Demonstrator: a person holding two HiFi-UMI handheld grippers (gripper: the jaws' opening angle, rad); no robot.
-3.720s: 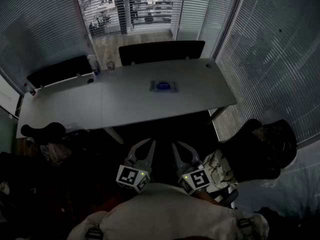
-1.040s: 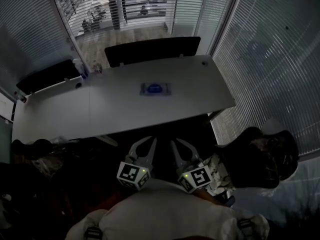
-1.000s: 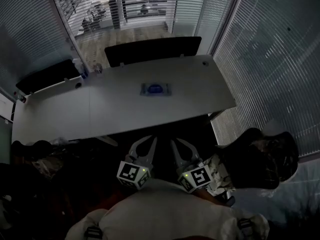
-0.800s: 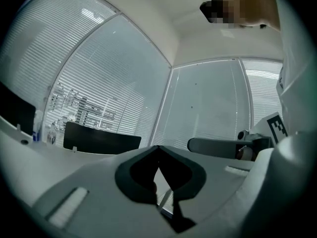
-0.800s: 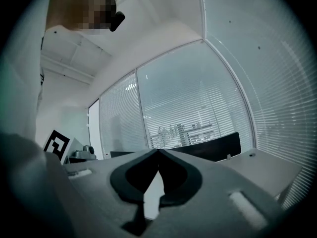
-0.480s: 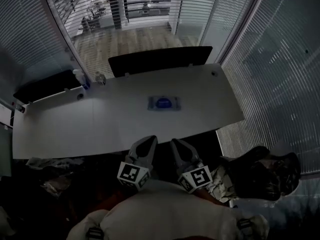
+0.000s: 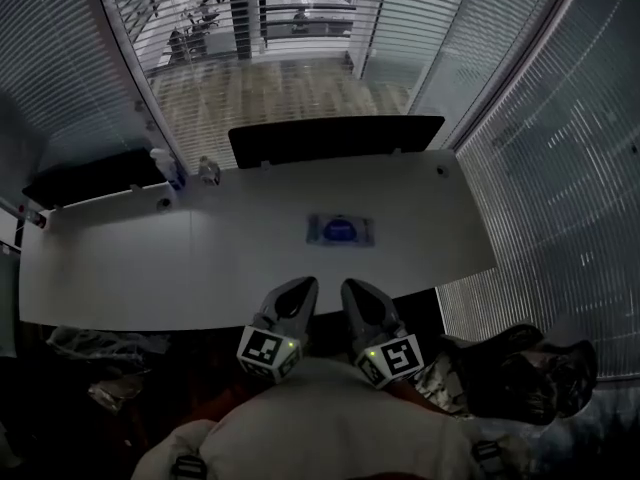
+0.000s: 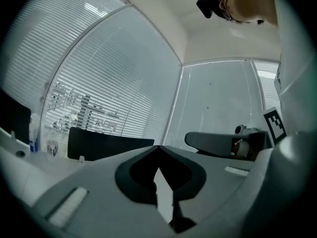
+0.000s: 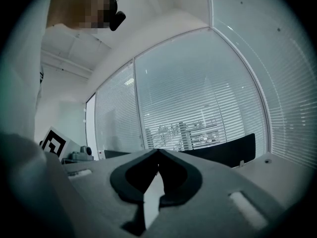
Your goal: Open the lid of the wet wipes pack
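- Well, the person holds both tools side by side, close to the body, at the near edge of the table [image 7: 120,268]. They point level across it, which I take for a carrying pose rather than a working one.
- The left gripper [image 7: 299,285] has its jaws closed tip to tip with nothing between them, as the left gripper view shows plainly. The right gripper [image 7: 351,287] is the same, jaws together and empty.
- The wet wipes pack [image 7: 341,230] lies flat a little right of the table's middle, about halfway between the near and far edges. It is well apart from both grippers and almost straight ahead of them, which should suit a direct reach.
- Its lid shows only as a blue patch on top. It is too small and dim to tell whether it is sealed, though I judge it unopened.
- Neither gripper view shows the pack, because each gripper's own body blocks the lower part of its view.
- A dark screen [image 7: 335,140] runs along the far edge, with a bottle [image 7: 171,168] left of it whose label is unreadable.
- Off the near right corner, a chair [image 7: 520,378] is lost in shadow.
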